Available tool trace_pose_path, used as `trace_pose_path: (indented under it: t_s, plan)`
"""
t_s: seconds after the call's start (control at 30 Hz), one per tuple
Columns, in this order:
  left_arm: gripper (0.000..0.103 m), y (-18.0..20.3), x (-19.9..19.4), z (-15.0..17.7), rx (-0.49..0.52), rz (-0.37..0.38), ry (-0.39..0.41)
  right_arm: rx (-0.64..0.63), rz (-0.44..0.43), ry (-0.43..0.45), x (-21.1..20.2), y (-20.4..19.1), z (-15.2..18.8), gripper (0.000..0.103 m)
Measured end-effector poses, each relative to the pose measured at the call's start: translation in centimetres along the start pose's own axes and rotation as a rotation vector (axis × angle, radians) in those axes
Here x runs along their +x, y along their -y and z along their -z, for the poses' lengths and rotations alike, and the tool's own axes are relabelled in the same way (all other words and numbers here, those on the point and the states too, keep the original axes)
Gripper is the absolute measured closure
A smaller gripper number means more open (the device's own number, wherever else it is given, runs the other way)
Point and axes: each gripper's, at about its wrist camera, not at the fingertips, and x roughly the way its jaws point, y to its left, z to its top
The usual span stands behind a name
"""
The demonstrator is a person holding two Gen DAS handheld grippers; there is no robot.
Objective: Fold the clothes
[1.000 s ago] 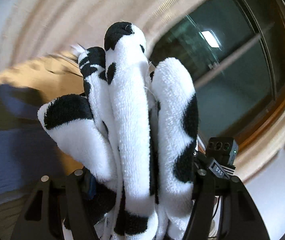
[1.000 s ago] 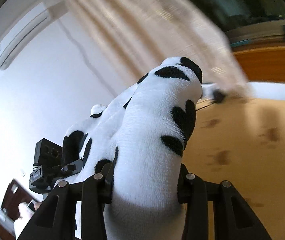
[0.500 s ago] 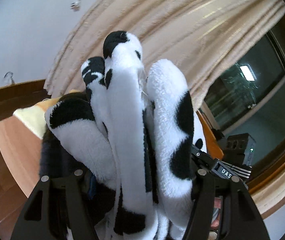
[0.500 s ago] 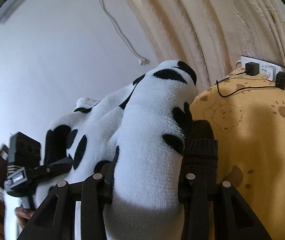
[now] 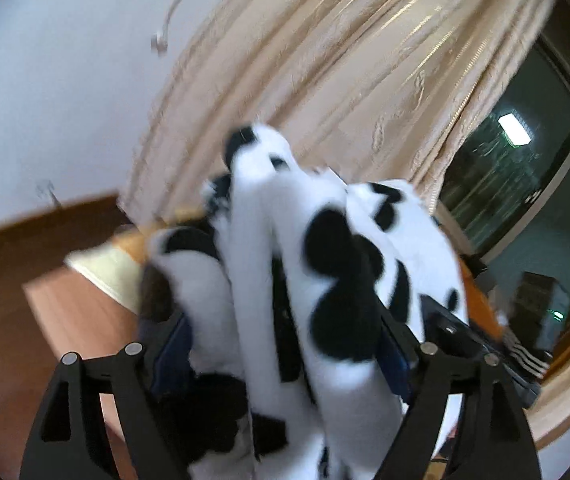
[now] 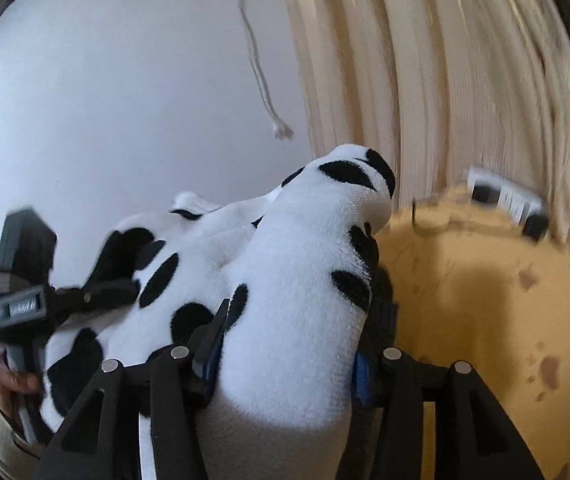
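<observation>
We show both grippers letting go of a bunched black-and-white spotted fleece garment over a yellow bear-print bedspread. The left gripper is opening, its blue pads appearing clear of the folds lying between them; the right gripper is opening too, yet the fleece seems wedged against both pads. We judge this the set-down step; next, both must withdraw cleanly. The bundle's long axis runs away from each camera, towards the far curtain.
</observation>
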Motion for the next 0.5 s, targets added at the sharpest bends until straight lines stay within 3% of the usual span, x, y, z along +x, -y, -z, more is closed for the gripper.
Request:
trace_pose_path:
  t_s: [0.07,0.1,0.13,0.2,0.33,0.4,0.5]
  plan:
    - [0.007,1.5,-1.6,-0.5,0.044,-0.036,0.065,-0.031,0.014,0.049,-1.4,-0.5,0.1,0.043]
    - [0.005,2.3,-2.4,-0.8,0.061,-0.030,0.094,-0.014,0.006,0.032,-1.0,-0.2,0.0,0.037]
    - [0.000,3.1,-3.2,-1.1,0.077,-0.024,0.122,0.002,-0.003,0.015,-0.6,0.1,-0.1,0.036]
    - [0.000,4.7,-3.9,-1.2,0.088,0.023,0.139,0.027,0.003,-0.035,1.1,0.8,-0.5,0.036]
    - [0.000,6.8,-2.4,-0.6,0.127,0.070,0.079,0.045,0.034,-0.131,4.8,2.4,-1.1,0.034]
    - [0.000,7.3,-0.6,-0.1,0.158,0.064,0.020,0.044,0.033,-0.142,4.5,2.5,-0.6,0.027]
    - [0.000,7.3,3.1,0.7,0.190,-0.033,-0.053,0.084,0.025,-0.118,3.3,3.4,-0.5,0.025]
